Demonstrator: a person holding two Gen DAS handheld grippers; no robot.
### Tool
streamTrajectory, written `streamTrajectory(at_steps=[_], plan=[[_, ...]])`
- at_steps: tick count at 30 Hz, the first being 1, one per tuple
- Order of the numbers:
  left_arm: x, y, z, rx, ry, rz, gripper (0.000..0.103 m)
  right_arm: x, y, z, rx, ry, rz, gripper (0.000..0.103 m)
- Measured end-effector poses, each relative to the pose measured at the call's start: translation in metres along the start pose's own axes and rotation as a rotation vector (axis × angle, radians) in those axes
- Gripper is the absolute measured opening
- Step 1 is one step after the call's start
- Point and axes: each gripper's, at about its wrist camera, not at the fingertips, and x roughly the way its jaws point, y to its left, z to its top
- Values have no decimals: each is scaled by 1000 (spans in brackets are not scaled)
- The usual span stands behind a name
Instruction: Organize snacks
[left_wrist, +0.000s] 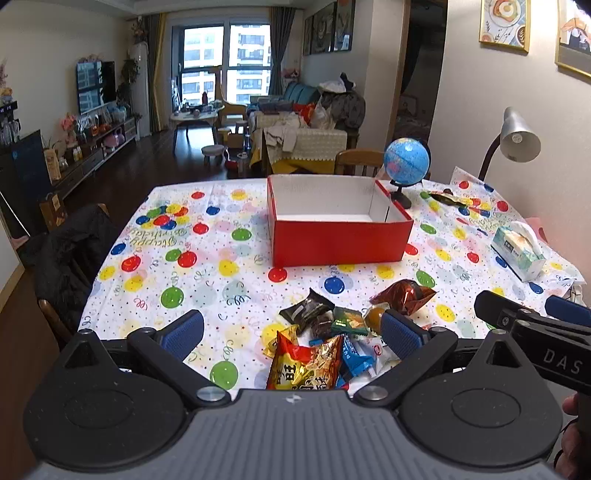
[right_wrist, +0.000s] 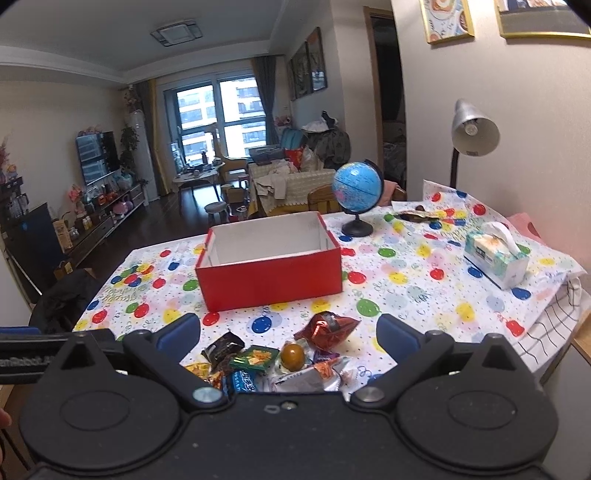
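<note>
The left tool (left_wrist: 291, 334) is spread wide and empty, the snack pile (left_wrist: 328, 343) lying between and just ahead of its fingers; the right tool (right_wrist: 288, 339), equally spread, hovers over the same pile, the empty red box (right_wrist: 271, 275) straight beyond on the worktop (right_wrist: 406, 295).

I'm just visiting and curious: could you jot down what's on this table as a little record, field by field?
surface: table under a balloon-print tablecloth
container: red box, open top, nothing visible inside
snacks: pile of wrapped snacks at the near edge, outside the box
stray item: dark wrapper at the far right, beyond the globe
other things: globe, desk lamp, tissue box
left gripper: open, holding nothing
right gripper: open, holding nothing
</note>
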Motion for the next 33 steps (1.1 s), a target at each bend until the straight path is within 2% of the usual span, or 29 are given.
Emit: streamTrajectory(at_steps=[11,33], plan=[[-10,5,-3,-19,-25,-1,103,-4,0,-2,-6,-8,14,101],[-7,16,-8,-32,5,-14,103,-2,6,-2,2,20,-9,101]])
